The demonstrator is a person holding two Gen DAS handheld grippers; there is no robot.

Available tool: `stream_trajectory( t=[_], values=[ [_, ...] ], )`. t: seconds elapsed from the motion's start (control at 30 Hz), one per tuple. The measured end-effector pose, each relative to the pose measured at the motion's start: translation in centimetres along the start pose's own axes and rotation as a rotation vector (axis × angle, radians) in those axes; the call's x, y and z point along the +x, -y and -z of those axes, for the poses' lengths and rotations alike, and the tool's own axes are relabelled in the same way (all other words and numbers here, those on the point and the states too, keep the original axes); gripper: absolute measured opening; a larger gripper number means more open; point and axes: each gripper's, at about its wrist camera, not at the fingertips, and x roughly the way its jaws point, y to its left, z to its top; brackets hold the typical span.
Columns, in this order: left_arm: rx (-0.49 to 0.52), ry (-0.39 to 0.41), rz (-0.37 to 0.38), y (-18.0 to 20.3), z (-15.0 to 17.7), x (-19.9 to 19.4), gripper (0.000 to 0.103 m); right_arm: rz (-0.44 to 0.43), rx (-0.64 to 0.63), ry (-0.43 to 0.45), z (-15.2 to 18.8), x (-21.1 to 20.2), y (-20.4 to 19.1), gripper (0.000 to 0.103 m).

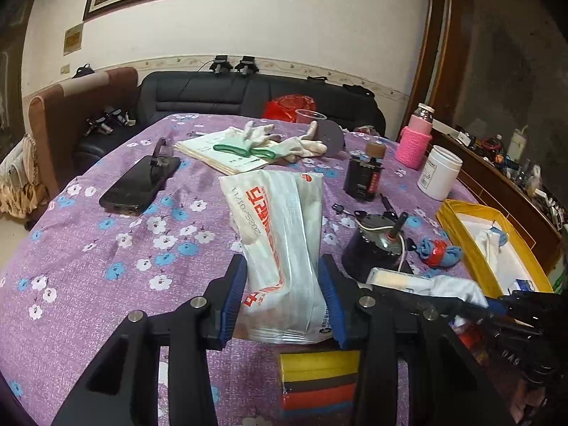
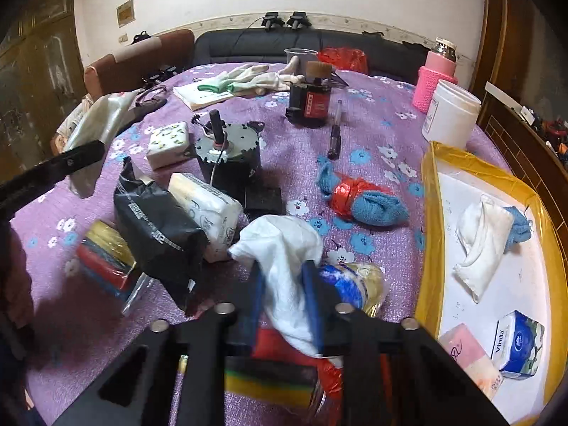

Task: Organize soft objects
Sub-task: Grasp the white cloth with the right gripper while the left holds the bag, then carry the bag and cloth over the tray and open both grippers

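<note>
My left gripper (image 1: 284,284) is shut on a white plastic packet with red lettering (image 1: 280,220), which stands up between the blue pads above the purple flowered tablecloth. That packet (image 2: 96,120) also shows at the far left of the right wrist view. My right gripper (image 2: 284,284) is shut on a crumpled white cloth (image 2: 284,245), pinched between its blue pads. The right gripper (image 1: 486,305) and its cloth (image 1: 454,287) show at the lower right of the left wrist view. A yellow tray (image 2: 427,191) on the right holds a white cloth, tissue packs and a blue piece.
On the table lie a blue cloth wrapped in red tape (image 2: 358,198), a black packet (image 2: 156,227), a tissue pack (image 2: 209,209), stacked coloured sponges (image 2: 103,259), a motor (image 2: 227,149), a phone (image 1: 142,184), gloves (image 1: 269,142), a pink bottle (image 1: 413,142) and a white jar (image 1: 438,174).
</note>
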Motion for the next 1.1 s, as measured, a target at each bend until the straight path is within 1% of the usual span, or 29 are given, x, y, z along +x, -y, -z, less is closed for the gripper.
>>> stream_trajectory(
  t=[0.1,0.17,0.23,0.3,0.33,0.37,0.47,0.5,0.53,0.57,0.63,0.67,0.73,0.8,0.87,0.97,1.1],
  values=[
    [-0.002,0.005,0.008,0.0,-0.1,-0.1,0.041,-0.025,0.033,0.079,0.2,-3.1,0.3,0.012],
    [-0.007,0.004,0.018,-0.1,-0.1,-0.2,0.041,-0.103,0.051,0.148,0.6,-6.1,0.6,0.012],
    [-0.011,0.001,0.023,-0.1,-0.1,-0.2,0.041,-0.173,0.030,0.173,1.3,-8.7,0.4,0.012],
    [-0.012,-0.004,0.027,-0.1,-0.1,-0.1,0.041,-0.272,0.014,0.139,2.2,-10.2,0.3,0.012],
    [-0.013,-0.005,0.029,-0.1,-0.1,-0.1,0.041,-0.329,0.012,0.103,2.8,-10.4,0.2,0.013],
    [-0.011,-0.007,0.030,0.0,0.0,-0.1,0.041,-0.394,0.010,0.047,3.7,-10.4,0.0,0.013],
    [-0.003,-0.005,0.030,0.1,0.0,-0.1,0.041,-0.501,-0.006,-0.071,6.1,-8.9,-1.7,0.013],
    [-0.002,-0.004,0.029,0.1,0.0,-0.2,0.041,-0.515,-0.005,-0.109,6.9,-8.0,-2.4,0.013],
    [0.000,0.000,0.027,0.2,0.0,-0.2,0.041,-0.502,-0.011,-0.135,7.5,-7.1,-3.1,0.013],
    [0.001,0.001,0.026,0.2,0.1,-0.2,0.041,-0.456,-0.030,-0.143,8.0,-6.3,-3.8,0.013],
    [0.000,-0.003,0.027,0.1,0.1,-0.1,0.041,-0.369,-0.050,-0.122,8.0,-5.7,-4.4,0.013],
    [-0.001,-0.008,0.026,0.1,0.1,0.0,0.041,-0.322,-0.057,-0.096,7.8,-5.7,-4.6,0.014],
    [0.000,-0.009,0.026,0.1,0.1,0.0,0.041,-0.291,-0.066,-0.076,7.4,-5.7,-4.9,0.024],
    [0.004,-0.003,0.026,0.2,0.1,-0.1,0.041,-0.301,-0.064,-0.079,7.1,-5.3,-4.8,0.052],
    [0.010,0.002,0.028,0.3,0.1,-0.3,0.041,-0.301,-0.068,-0.079,7.2,-5.2,-4.7,0.065],
    [0.016,0.004,0.032,0.4,0.1,-0.3,0.041,-0.306,-0.088,-0.064,7.3,-5.0,-5.5,0.066],
    [0.026,0.008,0.039,0.6,0.2,-0.4,0.041,-0.341,-0.090,-0.062,7.4,-4.4,-6.5,0.065]
  ],
)
